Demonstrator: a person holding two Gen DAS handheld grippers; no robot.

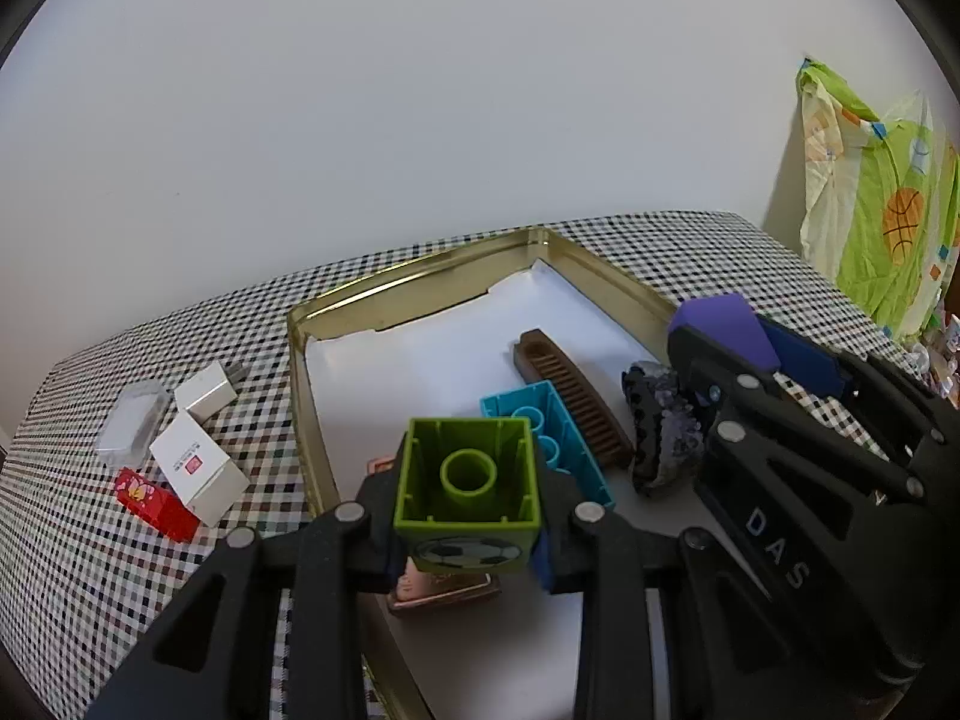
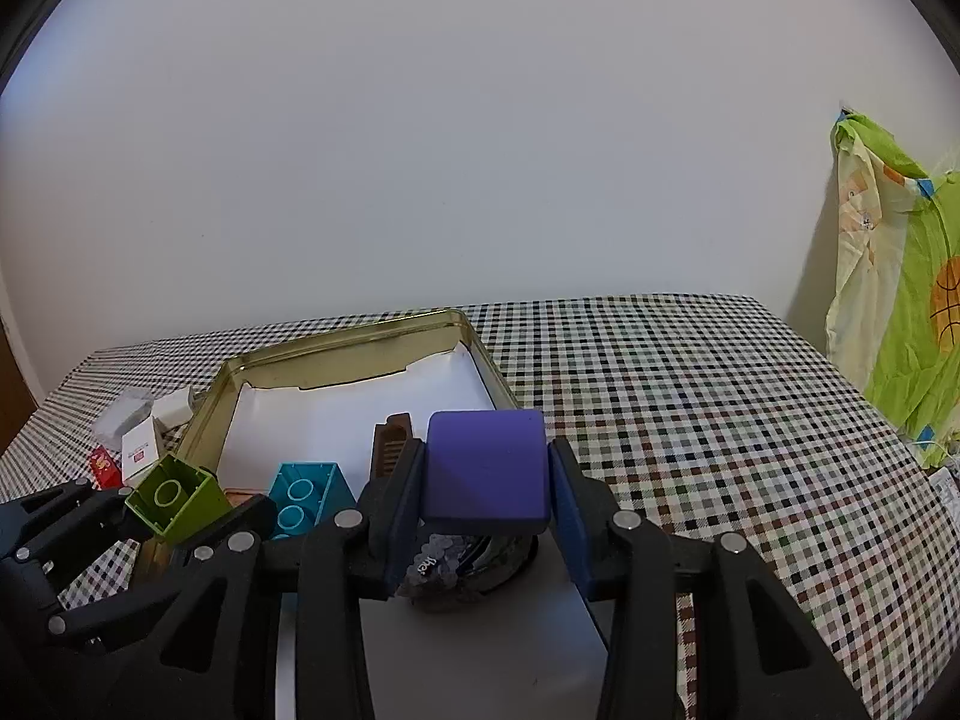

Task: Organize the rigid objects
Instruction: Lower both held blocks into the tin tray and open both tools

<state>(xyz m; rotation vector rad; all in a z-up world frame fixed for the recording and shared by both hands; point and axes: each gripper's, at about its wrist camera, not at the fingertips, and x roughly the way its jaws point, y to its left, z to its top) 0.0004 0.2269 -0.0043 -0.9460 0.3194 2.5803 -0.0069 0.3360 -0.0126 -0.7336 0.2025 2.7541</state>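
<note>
Holding blocks over the gold tin (image 1: 420,285): left gripper (image 1: 468,531) clamps a green brick (image 1: 468,480), right gripper (image 2: 487,495) a purple block (image 2: 487,468).
"DAS" marks the right gripper's arm (white letters); the comb (image 1: 576,402) and teal brick (image 1: 549,432) lie inside the tin.

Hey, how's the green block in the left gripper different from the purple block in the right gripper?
The green block shows a hollow underside with a round tube inside; the purple block shows only smooth, closed faces. The green block carries a soccer-ball picture on one side, while the purple block is plain. The green block is lime, the purple block deep violet. Both are roughly cube-shaped, and each is clamped between gripper fingers above the gold tin tray: left gripper, right gripper.
</note>
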